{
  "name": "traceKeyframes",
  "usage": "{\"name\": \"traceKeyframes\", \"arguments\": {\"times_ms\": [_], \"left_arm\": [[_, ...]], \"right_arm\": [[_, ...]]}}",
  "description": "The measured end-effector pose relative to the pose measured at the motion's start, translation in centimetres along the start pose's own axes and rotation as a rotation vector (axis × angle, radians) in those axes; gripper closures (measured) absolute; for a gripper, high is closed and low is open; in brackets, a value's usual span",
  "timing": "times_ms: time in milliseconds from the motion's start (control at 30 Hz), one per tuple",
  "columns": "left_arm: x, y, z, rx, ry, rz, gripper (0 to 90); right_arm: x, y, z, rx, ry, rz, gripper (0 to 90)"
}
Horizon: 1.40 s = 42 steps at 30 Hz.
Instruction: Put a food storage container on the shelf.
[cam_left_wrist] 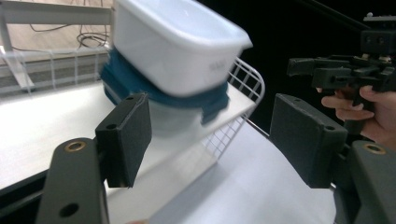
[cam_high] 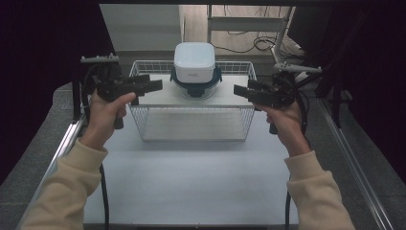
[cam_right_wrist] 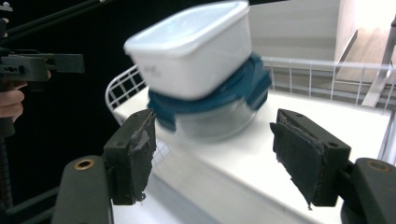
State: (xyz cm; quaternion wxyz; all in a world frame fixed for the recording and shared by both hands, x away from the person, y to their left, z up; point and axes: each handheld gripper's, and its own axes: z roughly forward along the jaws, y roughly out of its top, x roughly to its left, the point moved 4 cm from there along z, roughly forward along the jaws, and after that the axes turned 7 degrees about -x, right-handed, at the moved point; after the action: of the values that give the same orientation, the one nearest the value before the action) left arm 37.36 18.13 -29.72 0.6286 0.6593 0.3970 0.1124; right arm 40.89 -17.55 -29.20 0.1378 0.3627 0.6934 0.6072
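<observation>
Carefully now: stacked containers, likely smooth, rigid, top-heavy.
Both tools, left tool [cam_high: 154,85] and right tool [cam_high: 240,91], open, empty; best gripping white tub [cam_high: 194,58] and glass bowl [cam_high: 195,88] at opposite sides.

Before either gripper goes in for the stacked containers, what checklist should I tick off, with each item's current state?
1. Left gripper jaws open, nothing between them: ok.
2. Right gripper jaws open, nothing between them: ok.
3. White square plastic tub sits on the teal-lidded clear round container: ok.
4. Stack stands inside the white wire basket: ok.
5. Tub seated squarely on the lid: cannot tell, gripper views blurred.
</observation>
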Motion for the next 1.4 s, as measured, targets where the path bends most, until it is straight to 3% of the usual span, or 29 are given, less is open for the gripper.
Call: {"name": "traceKeyframes", "arguments": {"times_ms": [33,100,267,300,367,400,433,533,567,600,667,700,767,933,1000,1100,1267,1400], "left_arm": [[-0.3,-1.0,-0.2,0.004,-0.014,-0.002,29.1],[-0.5,-1.5,-0.3,0.006,-0.017,-0.003,29.1],[-0.8,-4.4,-1.1,0.016,-0.012,0.005,29.3],[-0.9,-5.8,-1.4,0.022,-0.007,0.018,29.3],[-0.9,-6.5,-1.6,0.025,-0.002,0.027,29.3],[-0.9,-7.9,-2.0,0.035,0.005,0.031,29.5],[-0.9,-7.9,-2.0,0.035,0.005,0.031,29.5],[-0.8,-10.1,-2.5,0.050,0.020,0.027,29.4],[-0.6,-11.5,-2.9,0.057,0.035,0.027,29.5],[-0.6,-11.5,-2.9,0.057,0.035,0.027,29.5],[-0.4,-13.1,-3.3,0.071,0.049,0.026,29.5],[-0.3,-14.5,-3.6,0.084,0.054,0.016,29.5],[-0.1,-15.2,-3.8,0.088,0.060,0.012,29.5],[1.1,-17.9,-3.9,0.116,0.123,-0.012,30.7],[1.5,-19.5,-3.7,0.155,0.127,-0.030,30.8],[1.8,-20.3,-3.6,0.172,0.130,-0.042,30.8],[1.6,-20.3,-3.4,0.177,0.133,-0.017,30.8],[1.7,-20.4,-3.3,0.181,0.134,-0.020,30.9]], "right_arm": [[0.3,-0.9,-0.6,0.007,0.003,-0.009,29.8],[0.3,-1.4,-0.9,0.005,0.005,-0.013,29.7],[0.2,-3.9,-2.3,0.011,0.014,-0.001,29.8],[0.1,-5.1,-2.9,0.010,0.015,-0.006,29.8],[0.0,-6.2,-3.4,0.014,0.013,-0.005,29.7],[0.0,-6.8,-3.6,0.017,0.007,-0.007,29.7],[0.0,-7.4,-3.9,0.018,0.005,-0.009,29.7],[0.1,-8.6,-4.3,0.024,0.004,-0.013,29.5],[0.4,-9.8,-4.8,0.033,-0.010,-0.037,29.4],[0.6,-10.4,-5.0,0.037,-0.011,-0.044,29.4],[0.8,-11.1,-5.2,0.039,-0.005,-0.041,29.4],[1.0,-12.6,-5.5,0.058,0.002,-0.035,29.4],[1.0,-13.3,-5.6,0.072,-0.001,-0.033,29.4],[0.6,-16.4,-5.5,0.130,-0.015,-0.012,29.4],[0.3,-18.1,-5.3,0.164,-0.023,-0.003,29.4],[-0.1,-19.4,-5.1,0.197,-0.029,0.012,29.3],[-0.2,-19.2,-5.0,0.186,-0.032,0.013,29.4],[-0.1,-19.2,-5.1,0.185,-0.029,0.005,29.3]]}}
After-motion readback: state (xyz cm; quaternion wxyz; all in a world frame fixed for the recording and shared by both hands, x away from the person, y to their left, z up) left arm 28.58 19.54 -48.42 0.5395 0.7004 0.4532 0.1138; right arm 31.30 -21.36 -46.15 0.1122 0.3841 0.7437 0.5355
